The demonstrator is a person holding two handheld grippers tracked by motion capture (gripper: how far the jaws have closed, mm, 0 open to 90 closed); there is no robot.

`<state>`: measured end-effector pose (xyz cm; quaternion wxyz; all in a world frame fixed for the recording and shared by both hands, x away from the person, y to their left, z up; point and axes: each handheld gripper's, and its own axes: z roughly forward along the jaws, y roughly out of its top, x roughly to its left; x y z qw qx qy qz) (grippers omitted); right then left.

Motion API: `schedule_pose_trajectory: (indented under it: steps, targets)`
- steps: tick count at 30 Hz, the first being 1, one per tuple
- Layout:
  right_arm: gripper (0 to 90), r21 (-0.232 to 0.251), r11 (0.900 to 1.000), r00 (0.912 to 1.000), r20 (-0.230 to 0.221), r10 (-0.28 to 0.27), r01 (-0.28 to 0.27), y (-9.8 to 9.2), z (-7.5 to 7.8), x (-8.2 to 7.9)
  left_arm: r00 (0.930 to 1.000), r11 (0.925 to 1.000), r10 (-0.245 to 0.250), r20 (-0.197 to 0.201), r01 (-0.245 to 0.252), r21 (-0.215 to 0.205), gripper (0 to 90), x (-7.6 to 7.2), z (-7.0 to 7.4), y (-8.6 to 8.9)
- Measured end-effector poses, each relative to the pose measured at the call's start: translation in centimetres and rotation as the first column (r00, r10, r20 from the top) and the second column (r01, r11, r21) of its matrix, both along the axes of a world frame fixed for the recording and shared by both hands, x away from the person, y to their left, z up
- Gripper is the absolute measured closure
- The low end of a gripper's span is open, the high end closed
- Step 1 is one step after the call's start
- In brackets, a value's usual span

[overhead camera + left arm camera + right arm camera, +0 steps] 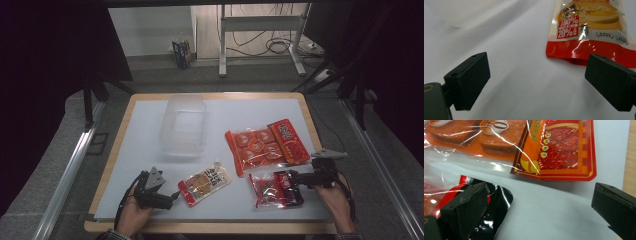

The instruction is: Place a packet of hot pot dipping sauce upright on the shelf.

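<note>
Seen from above, a white desk (150, 145) carries four items: an empty clear plastic bin (183, 125) near the far middle, a large orange multi-pack of snack cups (265, 145) to its right, and two small pouches along the near edge.

The left hand-held gripper (172, 196) rests low on the desk with its jaws wide apart and nothing between them. Just beside its tips lies a flat red and cream snack pouch (204, 183), angled, its red sealed end nearest the jaws. In the left gripper view that glossy red seal (589, 51) lies just ahead of the right-hand jaw, not yet between the two.

The right hand-held gripper (289, 176) is also open and empty-handed. In the right gripper view one jaw lies over the shiny black end of a red and black candy bag (499, 202), while the other sits well off to the side over bare desk.

Both pouches look light, thin and floppy, with slick film that would probably slide under a weak pinch. The flat sealed edge seems the best hold: it is stiffer, and clamping there avoids crushing the contents.
</note>
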<state>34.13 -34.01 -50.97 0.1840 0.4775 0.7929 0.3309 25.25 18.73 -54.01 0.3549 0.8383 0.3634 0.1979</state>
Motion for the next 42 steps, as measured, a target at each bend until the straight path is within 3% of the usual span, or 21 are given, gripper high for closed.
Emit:
schedule_pose_trajectory:
  steps: [10,21,28,33,39,42]
  targets:
    - [3.2,0.057,0.998,0.9990,-0.034,-0.029,0.031,-0.4,-0.3,1.8,1.0000,1.0000,0.004,-0.001,-0.004,0.005,6.0,0.0,0.0,0.0]
    - [15.3,0.086,0.996,0.9977,-0.055,0.040,-0.035,0.9,0.5,3.3,1.0000,0.9998,0.006,-0.006,-0.006,0.018,5.9,0.1,-0.1,-0.1]
    - [36.4,0.066,0.997,0.9969,-0.059,0.053,-0.049,1.8,1.3,4.4,0.9999,0.9997,0.008,-0.013,-0.008,0.021,5.8,0.1,-0.2,-0.2]
    - [41.0,0.062,0.997,0.9958,-0.071,0.058,-0.053,1.9,1.3,5.4,0.9999,0.9995,0.005,-0.015,-0.005,0.030,5.9,0.1,-0.3,-0.3]
    - [49.8,0.018,0.999,0.9959,-0.075,0.051,-0.050,2.7,1.2,7.1,0.9999,0.9994,0.006,-0.016,-0.006,0.034,5.9,0.1,-0.3,-0.3]
    - [59.2,-0.013,0.998,0.9957,-0.074,0.057,-0.058,3.1,1.2,8.3,0.9998,0.9992,0.007,-0.017,-0.006,0.041,5.9,0.1,-0.3,-0.3]
